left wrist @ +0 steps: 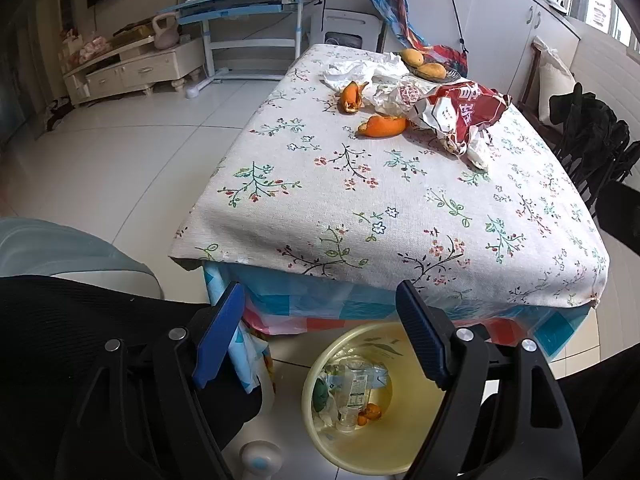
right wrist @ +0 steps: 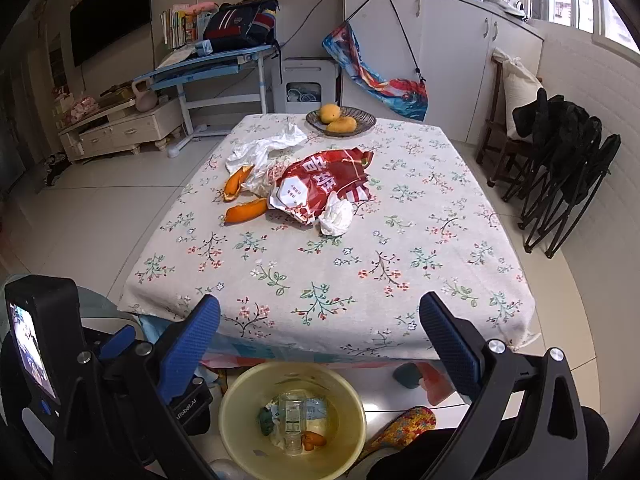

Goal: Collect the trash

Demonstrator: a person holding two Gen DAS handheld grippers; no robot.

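Note:
Trash lies on the far half of the floral tablecloth (right wrist: 320, 272): a crumpled red snack bag (right wrist: 324, 184) (left wrist: 460, 110), two orange peels (right wrist: 244, 211) (left wrist: 382, 126), white crumpled paper (right wrist: 264, 146) (left wrist: 360, 70) and a white tissue wad (right wrist: 336, 216). A yellow bin (left wrist: 404, 436) (right wrist: 240, 432) stands on the floor at the table's near edge, holding a plastic bottle and scraps. My left gripper (left wrist: 320, 308) and right gripper (right wrist: 320, 316) are both open and empty, held above the bin, well short of the trash.
A dish with mangoes (right wrist: 340, 120) sits at the table's far edge. Folded black chairs (right wrist: 568, 168) stand right of the table. A blue desk (right wrist: 208, 68) and white cabinets (right wrist: 440, 40) stand behind. A slipper (right wrist: 404, 428) lies by the bin.

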